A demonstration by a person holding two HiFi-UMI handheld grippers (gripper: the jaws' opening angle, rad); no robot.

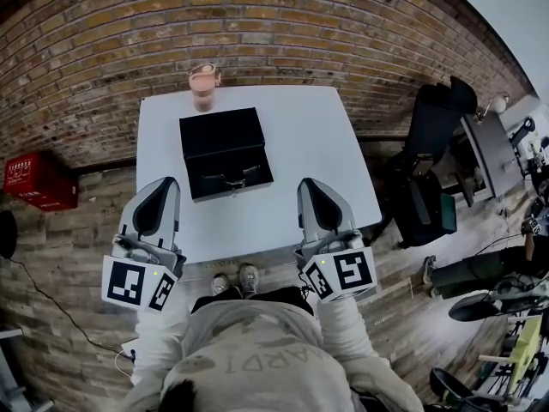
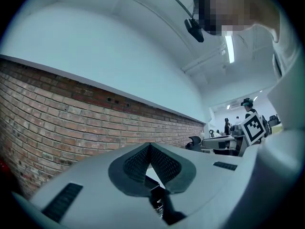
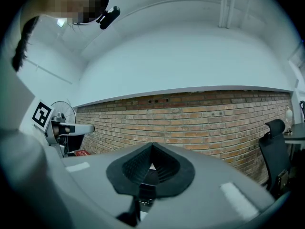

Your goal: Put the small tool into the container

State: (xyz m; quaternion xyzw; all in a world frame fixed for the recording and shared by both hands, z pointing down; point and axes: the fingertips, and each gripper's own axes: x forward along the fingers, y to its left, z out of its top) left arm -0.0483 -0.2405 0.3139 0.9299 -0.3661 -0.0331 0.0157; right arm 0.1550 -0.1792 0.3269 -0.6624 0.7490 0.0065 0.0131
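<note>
Right now both your grippers sit at the near edge of the white table [image 1: 330, 144], level, pointing at the brick wall [image 1: 283, 24]. Your left gripper [image 1: 161, 185] has its jaws fully together with nothing between them, and your right gripper [image 1: 310, 187] is the same. The black case [image 1: 225, 148] sits mid-table ahead of you, between the two grippers, looks closed, latches facing you. A capped cup [image 1: 204, 85] stands just behind it at the far edge.
</note>
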